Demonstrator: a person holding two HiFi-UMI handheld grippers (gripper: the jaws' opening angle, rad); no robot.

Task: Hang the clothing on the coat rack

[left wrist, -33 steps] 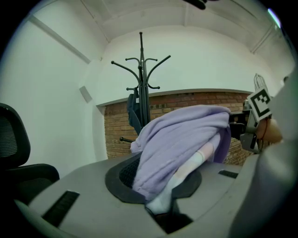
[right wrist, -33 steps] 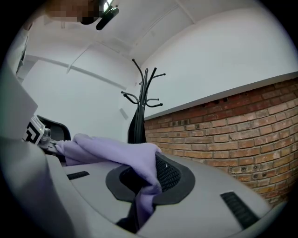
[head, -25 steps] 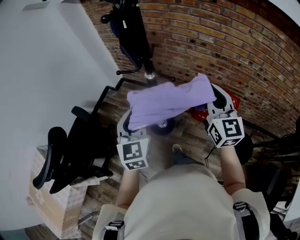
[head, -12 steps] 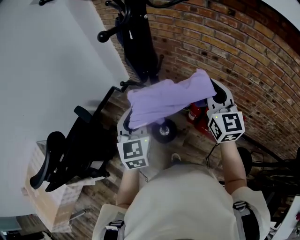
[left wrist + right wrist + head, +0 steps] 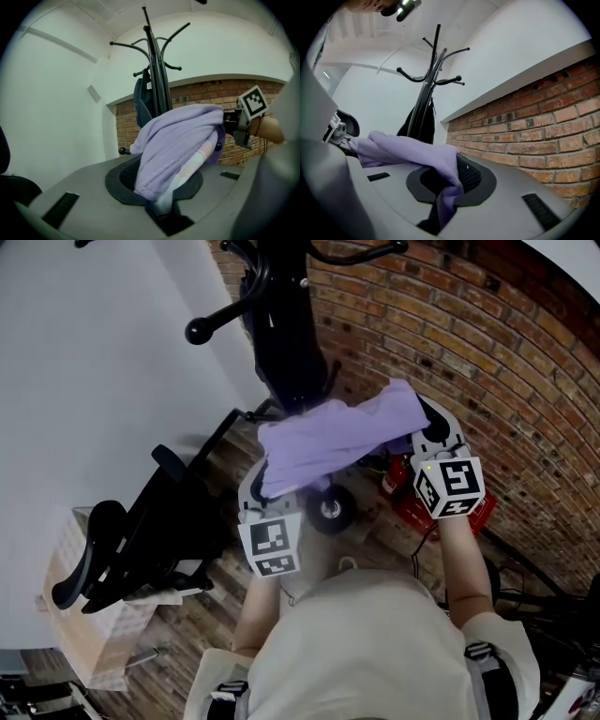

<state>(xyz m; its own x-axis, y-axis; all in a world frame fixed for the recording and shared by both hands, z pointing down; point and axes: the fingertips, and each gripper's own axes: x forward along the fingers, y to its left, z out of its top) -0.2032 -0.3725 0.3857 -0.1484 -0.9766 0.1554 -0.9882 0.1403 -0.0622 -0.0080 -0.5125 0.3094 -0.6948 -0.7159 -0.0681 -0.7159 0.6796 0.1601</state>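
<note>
Grippers, two of them, are nearest: the left gripper [image 5: 261,486] and the right gripper [image 5: 424,432] are each clamped on one end of a single purple garment [image 5: 333,437] held up between them. To the left stands one black office chair [image 5: 141,531]. Farther on, one black coat rack [image 5: 286,329] rises beside the brick wall [image 5: 506,352], with one dark garment [image 5: 140,101] hanging on it.

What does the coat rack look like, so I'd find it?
Find the corner where the brick wall meets the white wall. The coat rack stands there: a thin black pole with curved hooks, a dark garment on it, unlike the low black chair.
</note>
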